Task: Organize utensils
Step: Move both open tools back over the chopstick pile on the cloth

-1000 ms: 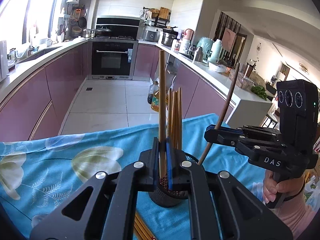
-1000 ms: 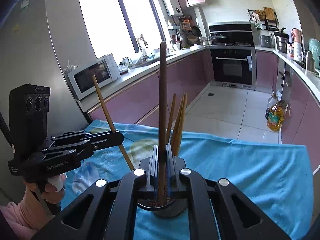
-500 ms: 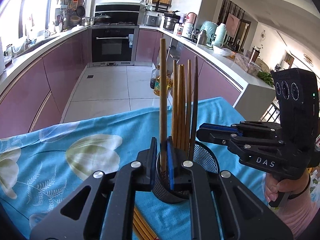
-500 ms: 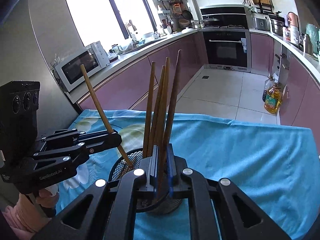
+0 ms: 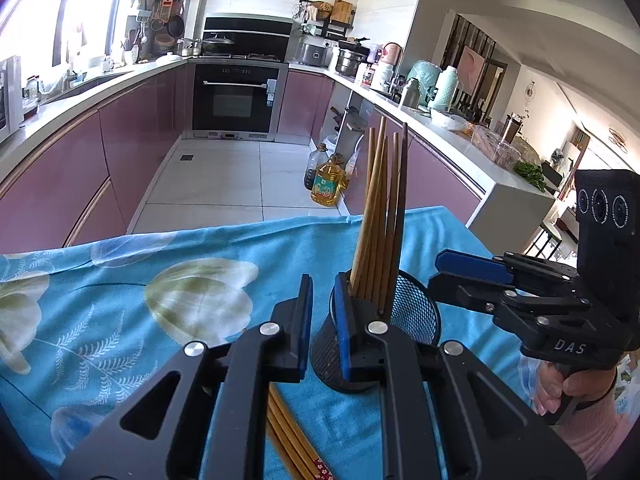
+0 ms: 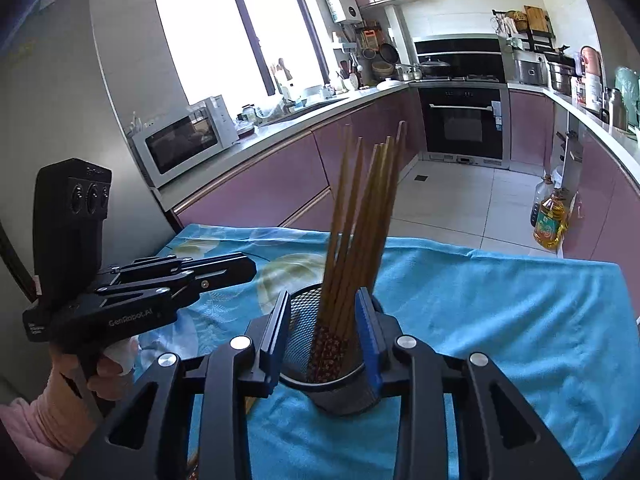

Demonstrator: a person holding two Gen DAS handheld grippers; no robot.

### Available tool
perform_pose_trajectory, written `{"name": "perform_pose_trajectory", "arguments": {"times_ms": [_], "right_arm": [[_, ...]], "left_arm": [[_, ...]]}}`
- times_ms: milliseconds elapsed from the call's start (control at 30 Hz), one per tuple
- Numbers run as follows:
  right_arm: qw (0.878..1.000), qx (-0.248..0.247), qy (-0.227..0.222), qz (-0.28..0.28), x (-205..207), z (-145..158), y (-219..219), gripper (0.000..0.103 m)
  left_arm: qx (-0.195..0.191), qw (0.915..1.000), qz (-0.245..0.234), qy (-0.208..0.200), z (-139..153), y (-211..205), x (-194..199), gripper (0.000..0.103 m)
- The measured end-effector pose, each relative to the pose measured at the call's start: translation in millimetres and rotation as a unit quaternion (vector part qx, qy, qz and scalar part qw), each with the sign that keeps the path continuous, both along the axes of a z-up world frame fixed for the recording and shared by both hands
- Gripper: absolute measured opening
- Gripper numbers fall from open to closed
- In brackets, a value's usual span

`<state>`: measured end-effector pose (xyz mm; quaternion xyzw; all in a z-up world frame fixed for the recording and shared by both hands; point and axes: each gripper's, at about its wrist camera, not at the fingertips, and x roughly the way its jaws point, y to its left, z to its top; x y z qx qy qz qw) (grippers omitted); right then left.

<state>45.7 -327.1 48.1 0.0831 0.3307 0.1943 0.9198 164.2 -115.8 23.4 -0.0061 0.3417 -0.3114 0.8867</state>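
A black mesh holder (image 5: 412,312) (image 6: 304,344) stands on the blue floral cloth (image 5: 120,300) with several wooden chopsticks (image 5: 380,216) (image 6: 360,224) upright in it. My left gripper (image 5: 323,320) is open and empty just in front of the holder. My right gripper (image 6: 324,336) is open and empty, its jaws on either side of the holder. More chopsticks (image 5: 292,440) lie flat on the cloth under my left gripper. Each gripper shows in the other's view: the right one (image 5: 472,268) and the left one (image 6: 224,268).
The cloth (image 6: 500,320) covers a table whose far edge drops to a tiled kitchen floor. Purple cabinets, an oven (image 5: 236,96), a microwave (image 6: 180,144) and an oil bottle (image 5: 326,184) stand beyond.
Both grippers were shut on a chopstick each; both have opened and let them drop into the holder. Both grippers sit lower, close to the holder.
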Motion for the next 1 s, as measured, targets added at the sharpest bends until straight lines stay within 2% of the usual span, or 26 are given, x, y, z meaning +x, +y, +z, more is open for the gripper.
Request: {"name": "perform_pose_trajectory", "arguments": {"times_ms": [100, 200, 400, 600, 1000], "right_arm": [[0.999, -0.006, -0.012, 0.037, -20.0, 1.1, 14.6, 0.037], [0.998, -0.018, -0.007, 0.066, -34.0, -6.6, 33.2, 0.041], [0.994, -0.032, 0.051, 0.093, -38.9, -48.9, 65.2, 0.041], [0.989, -0.041, 0.106, 0.093, -31.9, -87.8, 88.4, 0.041], [0.988, -0.084, 0.111, 0.066, -33.0, -101.6, 102.0, 0.039]], "left_arm": [[0.005, 0.9998, 0.012, -0.015, -4.8, 18.4, -16.5, 0.018], [0.023, 0.9992, 0.028, -0.016, -16.2, 33.8, -30.0, 0.018], [0.069, 0.9963, 0.048, 0.015, -62.1, 54.4, -54.1, 0.023], [0.091, 0.9937, 0.052, 0.04, -96.2, 64.5, -72.5, 0.027], [0.09, 0.9937, 0.036, 0.056, -109.3, 61.9, -86.2, 0.03]]}}
